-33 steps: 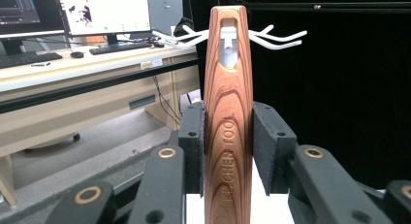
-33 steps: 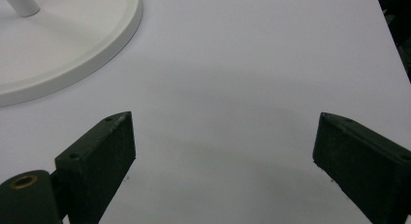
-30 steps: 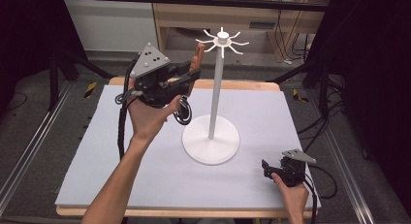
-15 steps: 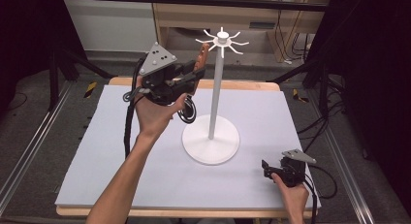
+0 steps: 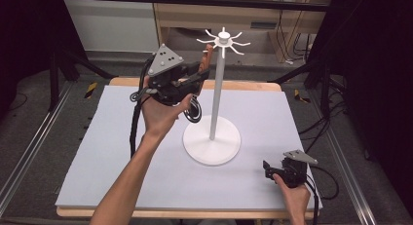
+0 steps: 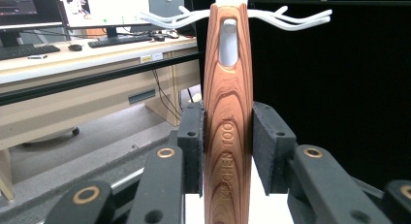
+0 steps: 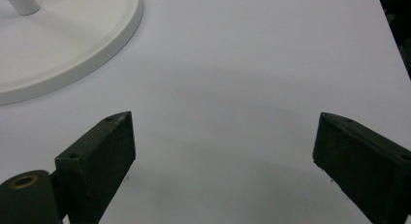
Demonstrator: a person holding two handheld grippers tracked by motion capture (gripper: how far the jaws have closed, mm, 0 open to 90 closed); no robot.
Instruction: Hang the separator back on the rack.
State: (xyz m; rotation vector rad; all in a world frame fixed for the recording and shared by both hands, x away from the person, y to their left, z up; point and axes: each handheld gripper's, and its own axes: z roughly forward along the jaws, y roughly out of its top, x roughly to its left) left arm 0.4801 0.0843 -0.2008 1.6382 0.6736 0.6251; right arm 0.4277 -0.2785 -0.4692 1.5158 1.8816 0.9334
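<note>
The left gripper clamps the wooden utensil raised at the stand's 11 o'clock — its hanging slot near a hook but not yet settled; release remains; the right gripper rests agape at 4 o'clock.

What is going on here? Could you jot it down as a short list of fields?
Setting: white table top
Stand: white hook stand, upright, with curved hooks at its top
Held item: wooden kitchen tool, upright, its handle hole level with the hooks
Left gripper: raised, clamped on the tool's handle
Right gripper: jaws wide apart, nothing between them, low over the table near the stand's base
Likely aim: hanging the tool on a hook
</note>
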